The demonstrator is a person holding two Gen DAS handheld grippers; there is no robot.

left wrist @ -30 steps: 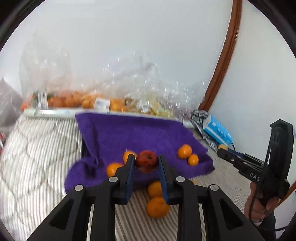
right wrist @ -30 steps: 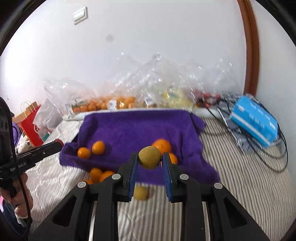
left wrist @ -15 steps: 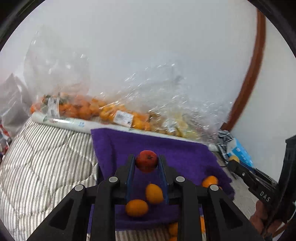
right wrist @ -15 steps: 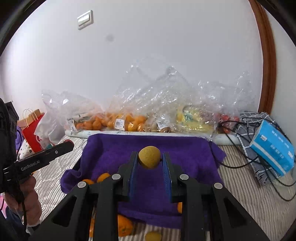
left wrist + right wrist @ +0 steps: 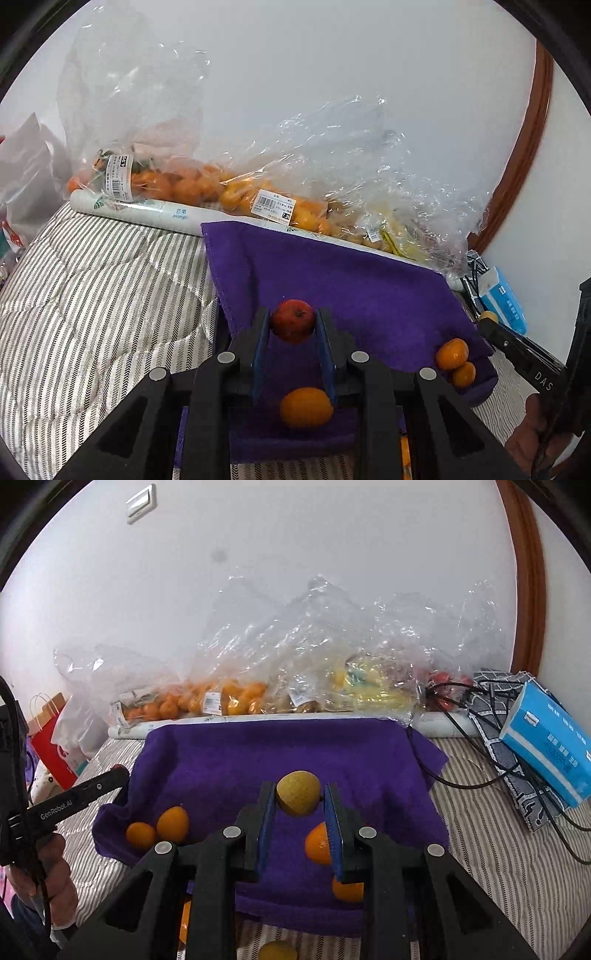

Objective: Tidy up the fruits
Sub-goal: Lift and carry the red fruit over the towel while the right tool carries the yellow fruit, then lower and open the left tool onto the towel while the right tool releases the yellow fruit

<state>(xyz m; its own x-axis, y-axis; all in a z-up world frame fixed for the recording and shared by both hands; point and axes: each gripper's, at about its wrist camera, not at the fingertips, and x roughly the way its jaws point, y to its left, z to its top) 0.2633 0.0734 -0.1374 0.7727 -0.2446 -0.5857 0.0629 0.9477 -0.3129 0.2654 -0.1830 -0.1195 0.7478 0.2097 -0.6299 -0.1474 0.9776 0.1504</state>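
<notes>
Striped bedding (image 5: 92,280) under left tool (image 5: 74,797) lettered "GenRobot.AI"

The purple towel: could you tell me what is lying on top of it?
On the purple towel lie loose oranges, two at its left edge and others partly hidden behind the right gripper, so the count stays uncertain.

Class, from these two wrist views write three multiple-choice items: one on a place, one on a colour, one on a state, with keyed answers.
1. Where is the blue tissue pack?
A. on the cloth
B. on the striped bedding right of the cloth
C. inside a bag

2. What colour is the cloth?
A. green
B. white
C. purple

3. What is the left gripper doing?
A. clamping a red fruit
B. standing empty
C. clamping an orange

Answers: 1 B, it lies beside the cables; 2 C, both views show purple; 3 A, the pads press the fruit's sides.
</notes>
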